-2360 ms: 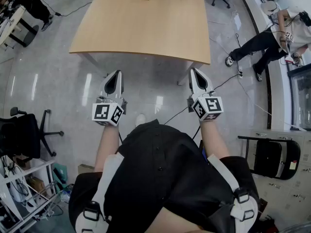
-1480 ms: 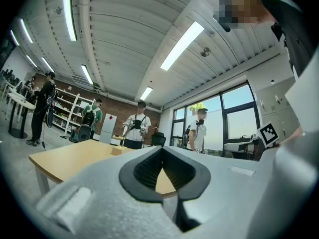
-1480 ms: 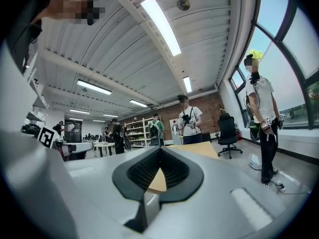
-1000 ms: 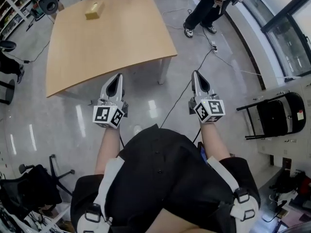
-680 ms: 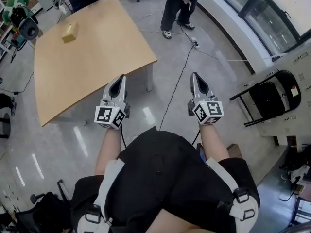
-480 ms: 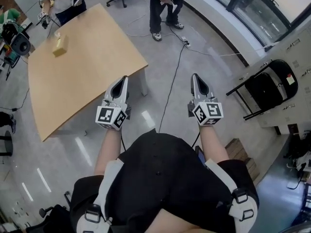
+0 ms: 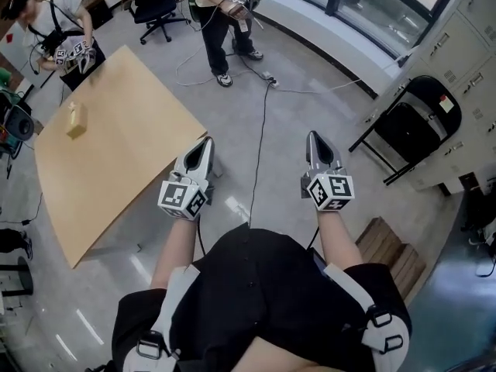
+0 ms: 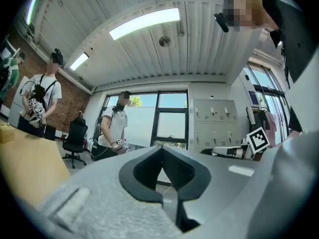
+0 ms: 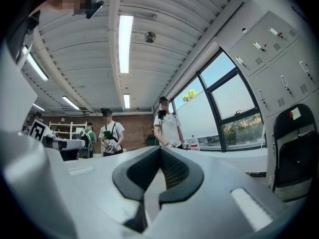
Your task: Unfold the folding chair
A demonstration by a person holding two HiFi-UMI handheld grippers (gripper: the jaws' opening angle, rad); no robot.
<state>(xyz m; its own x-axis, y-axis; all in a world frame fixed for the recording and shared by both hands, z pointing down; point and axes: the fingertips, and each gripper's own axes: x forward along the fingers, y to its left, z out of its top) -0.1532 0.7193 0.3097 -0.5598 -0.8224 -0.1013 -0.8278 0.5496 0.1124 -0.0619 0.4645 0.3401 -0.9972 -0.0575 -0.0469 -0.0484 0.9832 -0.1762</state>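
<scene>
Black shirt cloth (image 7: 256, 285) fills the bottom of the head view, and two bare forearms reach forward from it over a grey polished floor (image 7: 232, 107). The left claw (image 7: 207, 141) has its jaws pressed together with nothing between them; its own view shows the dark pads meeting at the tip. The right claw (image 7: 314, 136) is likewise closed tight and empty. Both are held about level in the air, side by side and apart, each with its marker cube nearest the wrist. A thin black cable (image 7: 261, 122) runs along the floor between them toward the far wall.

To the left stands a light wooden table (image 7: 116, 169), carrying a small tan box (image 7: 75, 119) near its far edge. At the right, close to the wearer, lies a low slatted wooden platform (image 7: 391, 250). Farther right, the black folding chair (image 7: 409, 126) is folded flat and leans upright against pale grey lockers (image 7: 465, 68), well apart from both claws.

Beyond the table, a person in a white top (image 7: 53, 25) stands at its far corner. Another person (image 7: 217, 22) stands near the cable's far end, and a black office chair (image 7: 151, 2) sits between them.
</scene>
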